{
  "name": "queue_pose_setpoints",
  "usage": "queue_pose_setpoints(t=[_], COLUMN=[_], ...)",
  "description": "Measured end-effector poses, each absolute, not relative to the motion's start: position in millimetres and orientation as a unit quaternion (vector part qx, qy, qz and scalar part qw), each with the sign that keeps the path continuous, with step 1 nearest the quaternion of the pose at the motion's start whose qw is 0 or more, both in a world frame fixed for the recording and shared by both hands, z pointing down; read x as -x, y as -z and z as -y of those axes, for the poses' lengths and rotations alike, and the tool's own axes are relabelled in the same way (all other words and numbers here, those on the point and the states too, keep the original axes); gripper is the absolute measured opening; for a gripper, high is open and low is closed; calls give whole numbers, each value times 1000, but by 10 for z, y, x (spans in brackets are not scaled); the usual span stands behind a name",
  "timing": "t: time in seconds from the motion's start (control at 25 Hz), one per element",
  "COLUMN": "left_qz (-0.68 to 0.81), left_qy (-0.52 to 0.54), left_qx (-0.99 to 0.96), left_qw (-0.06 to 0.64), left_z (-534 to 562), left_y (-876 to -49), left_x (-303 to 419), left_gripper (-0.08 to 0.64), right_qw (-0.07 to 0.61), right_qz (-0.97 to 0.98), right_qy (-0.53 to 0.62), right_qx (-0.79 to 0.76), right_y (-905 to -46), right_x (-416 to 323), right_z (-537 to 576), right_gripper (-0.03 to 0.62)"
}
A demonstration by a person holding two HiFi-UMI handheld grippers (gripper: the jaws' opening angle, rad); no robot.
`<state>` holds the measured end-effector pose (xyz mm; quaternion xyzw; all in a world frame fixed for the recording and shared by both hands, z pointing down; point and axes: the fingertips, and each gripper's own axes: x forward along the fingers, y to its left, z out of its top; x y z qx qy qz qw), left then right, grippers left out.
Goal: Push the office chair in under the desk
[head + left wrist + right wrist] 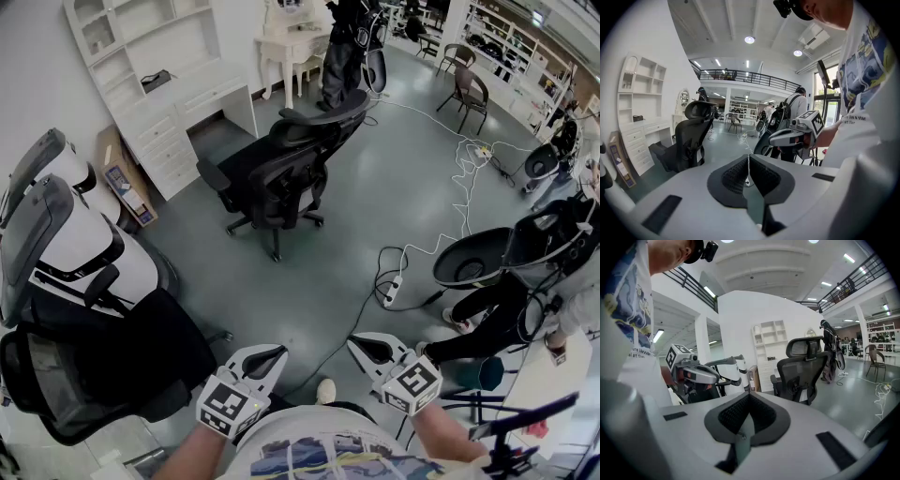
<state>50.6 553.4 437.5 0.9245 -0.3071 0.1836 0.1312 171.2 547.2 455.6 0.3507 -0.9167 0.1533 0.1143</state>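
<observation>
Chair (281, 173) stands off the worktop's (202, 91) front edge, so I carry left gripper (266, 358) and right gripper (369, 349) with jaws clenched and empty, for pushing.

bright, even indoor light falls from round ceiling lamps (749, 40) and strip lights (849, 258), leaving only soft shadows and a dull sheen on the grey floor (319, 281). all three views are sharp but fisheye-bent, with black corners in both gripper views.

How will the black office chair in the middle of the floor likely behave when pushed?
The chair probably rolls easily: its star base sits on smooth floor. It may swivel or veer if pushed off-centre. Pushed high on the backrest, it might tilt slightly.
</observation>
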Motion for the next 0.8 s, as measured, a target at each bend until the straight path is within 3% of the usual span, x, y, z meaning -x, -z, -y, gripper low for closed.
queue_pose_setpoints(t=[0.32, 0.8], left_qz=[304, 327], left_qy=[-179, -169], left_qx=[-928, -924], left_qw=[116, 104], left_z=[-5512, -5180], left_y=[-4220, -4065], left_x=[-1024, -1175], left_gripper=[23, 26], right_qw=[97, 87], right_qz=[904, 900], right_qy=[-148, -164], right_qx=[-388, -395], right_y=[-4475, -4548], right_x=[-2423, -2751], right_z=[-5437, -5219], right_gripper=[25, 27])
